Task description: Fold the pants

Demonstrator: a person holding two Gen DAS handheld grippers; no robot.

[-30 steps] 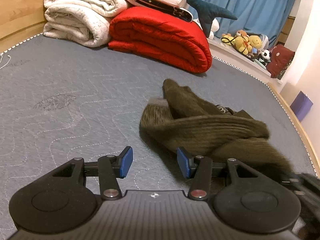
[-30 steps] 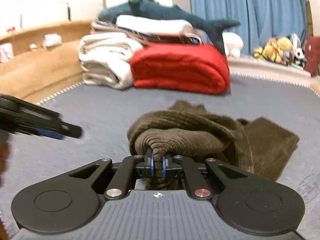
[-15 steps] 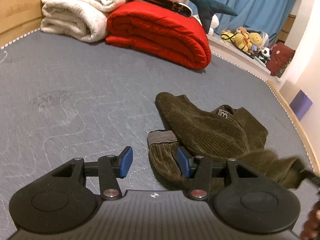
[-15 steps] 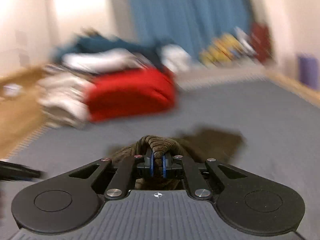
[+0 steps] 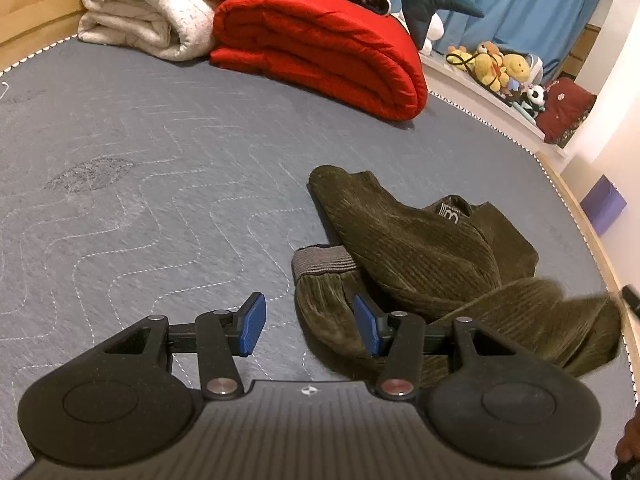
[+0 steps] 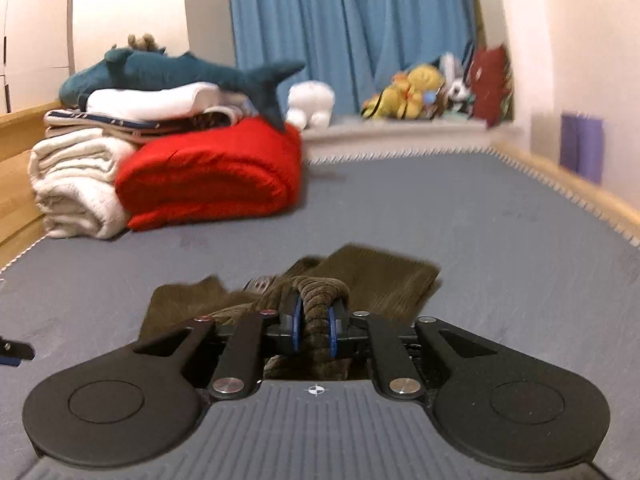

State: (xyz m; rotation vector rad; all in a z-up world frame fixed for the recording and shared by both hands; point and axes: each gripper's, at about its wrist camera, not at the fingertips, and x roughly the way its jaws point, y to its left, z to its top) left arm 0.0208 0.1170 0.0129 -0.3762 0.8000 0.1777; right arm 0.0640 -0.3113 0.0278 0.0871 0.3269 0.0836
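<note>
Olive corduroy pants [image 5: 404, 248] lay bunched on the grey bed [image 5: 160, 160] (ribbed cuff exposed). Right claw [image 6: 314, 322], just opening, still pinched a fold; left claw [image 5: 310, 324] stood half-wide, empty.

My left claw [image 5: 306, 322] angles downward, blue pads spread apart, gripping nothing. My right claw [image 6: 314, 322] points nearly level; its jaws have just been opening, cloth bunched between them.
</note>
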